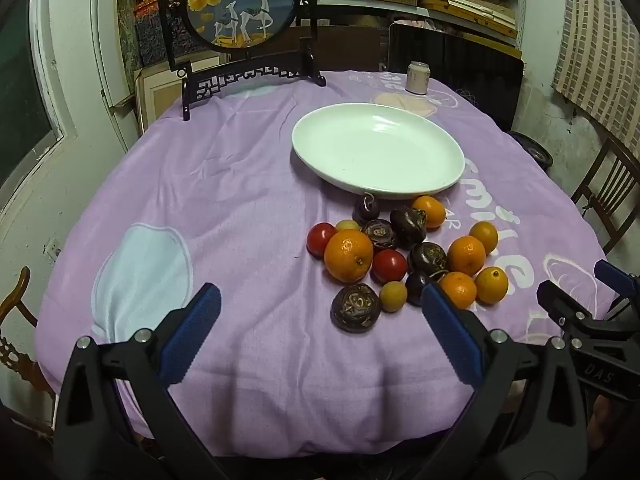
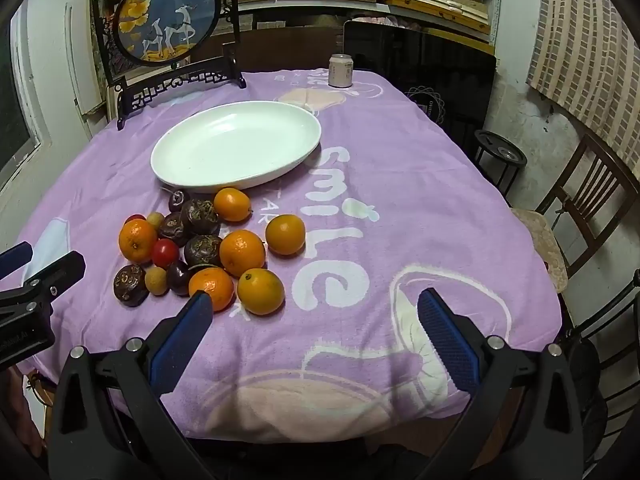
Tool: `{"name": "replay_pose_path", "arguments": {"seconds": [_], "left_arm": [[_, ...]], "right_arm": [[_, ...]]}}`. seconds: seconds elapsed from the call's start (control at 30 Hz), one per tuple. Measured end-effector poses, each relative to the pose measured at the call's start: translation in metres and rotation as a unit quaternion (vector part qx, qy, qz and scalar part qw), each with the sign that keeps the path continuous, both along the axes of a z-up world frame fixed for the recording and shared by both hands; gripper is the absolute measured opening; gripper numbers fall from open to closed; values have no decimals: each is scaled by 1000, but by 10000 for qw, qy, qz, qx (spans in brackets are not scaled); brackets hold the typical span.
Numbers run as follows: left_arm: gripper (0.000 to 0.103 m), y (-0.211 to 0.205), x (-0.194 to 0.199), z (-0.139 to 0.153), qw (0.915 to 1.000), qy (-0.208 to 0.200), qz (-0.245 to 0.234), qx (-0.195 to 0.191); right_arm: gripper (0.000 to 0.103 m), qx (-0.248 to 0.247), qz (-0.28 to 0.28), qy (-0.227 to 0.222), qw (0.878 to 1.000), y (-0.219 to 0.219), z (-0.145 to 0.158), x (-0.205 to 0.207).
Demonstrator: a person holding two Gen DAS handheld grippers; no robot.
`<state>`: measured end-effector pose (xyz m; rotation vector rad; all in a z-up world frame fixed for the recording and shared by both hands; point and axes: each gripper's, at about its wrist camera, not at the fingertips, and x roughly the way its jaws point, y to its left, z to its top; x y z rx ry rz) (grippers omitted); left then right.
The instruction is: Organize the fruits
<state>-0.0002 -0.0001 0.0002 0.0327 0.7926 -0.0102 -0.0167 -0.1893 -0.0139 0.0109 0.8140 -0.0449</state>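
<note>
A heap of fruit lies on the purple cloth in front of a white oval plate (image 1: pixel 378 148) (image 2: pixel 236 144), which holds nothing. The heap has several oranges, with the largest (image 1: pixel 348 255) (image 2: pixel 137 240) at its left, several dark wrinkled fruits (image 1: pixel 355 308) (image 2: pixel 130 285), red tomatoes (image 1: pixel 389 265) (image 2: pixel 165 253) and small yellow fruits (image 1: pixel 393 296). My left gripper (image 1: pixel 320 294) hovers open near the table's front edge, the heap just beyond and between its fingers. My right gripper (image 2: pixel 316 300) is open too, right of the heap, over bare cloth.
A framed round picture of deer (image 1: pixel 242 4) (image 2: pixel 166 16) stands at the back left of the table. A small can (image 1: pixel 418 77) (image 2: pixel 340 71) sits at the back. Wooden chairs (image 2: pixel 588 216) stand to the right. Shelves fill the back wall.
</note>
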Motion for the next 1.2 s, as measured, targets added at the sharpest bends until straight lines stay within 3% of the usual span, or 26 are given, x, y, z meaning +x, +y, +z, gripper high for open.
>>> {"name": "replay_pose_path", "arguments": {"seconds": [1.2], "left_arm": [[101, 2, 1, 3, 10000, -15, 5, -57]], "right_arm": [[102, 78, 29, 24, 10000, 3, -2, -1]]}}
